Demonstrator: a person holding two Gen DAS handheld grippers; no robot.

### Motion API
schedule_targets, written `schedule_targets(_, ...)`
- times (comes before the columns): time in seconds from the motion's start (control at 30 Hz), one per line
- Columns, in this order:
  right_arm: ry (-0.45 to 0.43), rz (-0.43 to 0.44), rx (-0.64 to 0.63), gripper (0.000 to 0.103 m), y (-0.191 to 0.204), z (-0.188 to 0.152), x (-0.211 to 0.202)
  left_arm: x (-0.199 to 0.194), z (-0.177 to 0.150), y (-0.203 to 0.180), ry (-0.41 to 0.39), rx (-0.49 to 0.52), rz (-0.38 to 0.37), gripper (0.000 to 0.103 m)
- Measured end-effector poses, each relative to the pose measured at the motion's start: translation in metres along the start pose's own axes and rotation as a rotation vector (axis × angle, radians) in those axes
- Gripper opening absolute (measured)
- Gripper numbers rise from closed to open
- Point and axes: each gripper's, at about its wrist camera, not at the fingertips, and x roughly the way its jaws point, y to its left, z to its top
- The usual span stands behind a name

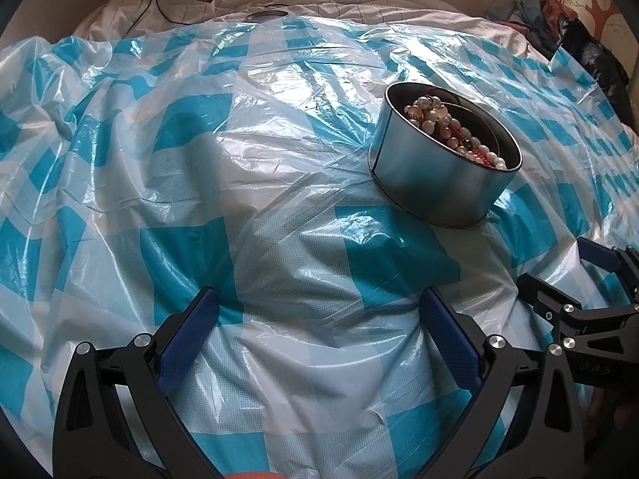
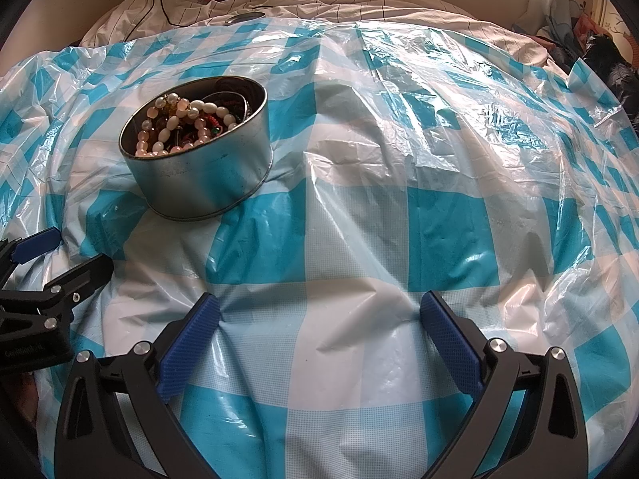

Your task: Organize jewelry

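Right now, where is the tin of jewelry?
The tin sits upright on the blue checked plastic sheet, ahead and between both open grippers: upper right in the left wrist view, upper left in the right wrist view.

One tin (image 1: 435, 183), two tools (image 1: 319, 315)

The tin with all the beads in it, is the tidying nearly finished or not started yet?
It looks barely started, or else all done; the pictures can't say which. Every piece in view, the pearl strings and other beads, lies tangled in the round metal tin. Nothing lies on the blue checked plastic sheet. Nothing is in hand: the left gripper and the right gripper are both open and empty. If sorting is the job, all remains.
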Motion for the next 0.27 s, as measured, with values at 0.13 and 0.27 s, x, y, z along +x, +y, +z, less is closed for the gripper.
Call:
schedule_targets(0.13, 0.000, -0.001, 0.000, 0.096, 0.0003, -0.0001, 0.0000, 0.0010, -0.0001, -0.0013, 0.007, 0.005, 0.009, 0.097)
schedule_targets(0.27, 0.000, 0.000, 0.000, 0.096, 0.0010, -0.0002, 0.0001, 0.0006, -0.0010, -0.0025, 0.007, 0.011, 0.018, 0.097)
